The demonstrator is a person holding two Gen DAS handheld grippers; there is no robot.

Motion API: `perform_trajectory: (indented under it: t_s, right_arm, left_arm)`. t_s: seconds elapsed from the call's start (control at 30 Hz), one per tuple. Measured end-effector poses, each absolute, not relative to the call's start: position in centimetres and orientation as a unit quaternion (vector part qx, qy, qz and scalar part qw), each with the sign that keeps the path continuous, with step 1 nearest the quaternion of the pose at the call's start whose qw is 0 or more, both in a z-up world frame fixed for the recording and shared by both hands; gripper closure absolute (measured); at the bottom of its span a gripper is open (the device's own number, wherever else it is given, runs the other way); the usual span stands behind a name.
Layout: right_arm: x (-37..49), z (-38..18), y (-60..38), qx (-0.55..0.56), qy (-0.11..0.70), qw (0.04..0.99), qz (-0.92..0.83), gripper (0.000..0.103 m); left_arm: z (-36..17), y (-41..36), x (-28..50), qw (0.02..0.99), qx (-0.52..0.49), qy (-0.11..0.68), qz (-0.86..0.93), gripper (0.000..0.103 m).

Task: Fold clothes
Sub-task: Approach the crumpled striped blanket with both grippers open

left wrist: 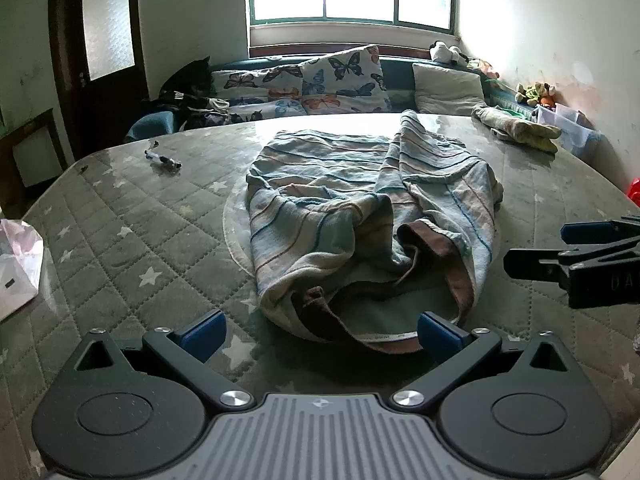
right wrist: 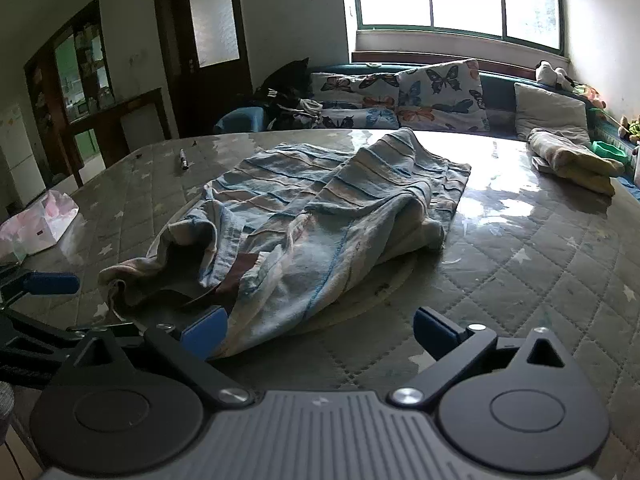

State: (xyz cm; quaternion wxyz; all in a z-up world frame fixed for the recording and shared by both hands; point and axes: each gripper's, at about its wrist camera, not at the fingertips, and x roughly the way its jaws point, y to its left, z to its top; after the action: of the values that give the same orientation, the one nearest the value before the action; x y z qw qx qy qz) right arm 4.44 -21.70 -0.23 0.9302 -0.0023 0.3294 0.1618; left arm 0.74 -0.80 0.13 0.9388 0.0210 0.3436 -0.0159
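A blue striped garment with a brown waistband [left wrist: 360, 216] [right wrist: 320, 216] lies crumpled in the middle of a quilted grey surface [left wrist: 132, 248] [right wrist: 540, 264]. My left gripper [left wrist: 320, 334] is open at the near edge, its blue pads on either side of the brown hem, apart from the cloth. My right gripper [right wrist: 320, 330] is open too, low beside the garment's near right edge, its left pad close to the cloth. In the left wrist view the right gripper [left wrist: 576, 256] reaches in from the right. In the right wrist view one finger of the left gripper [right wrist: 52, 283] shows at the left.
A pen-like object [left wrist: 163, 159] [right wrist: 183, 158] lies at the far left. A folded yellowish cloth [left wrist: 520, 128] [right wrist: 572, 158] rests at the far right. A white and pink bag [left wrist: 16, 264] [right wrist: 40, 220] sits at the left edge. Butterfly cushions [left wrist: 320, 80] line the back.
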Motion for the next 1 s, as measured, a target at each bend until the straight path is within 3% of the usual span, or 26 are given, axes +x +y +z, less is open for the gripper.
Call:
perform_trajectory:
  t_s: [0.43, 0.87, 1.0]
  right_arm:
    - [5.3, -0.3, -21.3, -0.010, 0.337, 0.925, 0.173, 0.005]
    - [7.6, -0.1, -20.5, -0.017, 0.345, 0.920, 0.185, 0.016]
    - [8.5, 0.2, -20.6, -0.015, 0.345, 0.920, 0.186, 0.021]
  left_arm:
    - [0.5, -0.7, 2.5, 0.940, 0.036, 0.340, -0.012, 0.000]
    - [1.3, -1.0, 5.3, 0.946, 0.067, 0.317, -0.023, 0.001]
    - [1.5, -1.4, 6.4, 0.947, 0.086, 0.309, -0.032, 0.007]
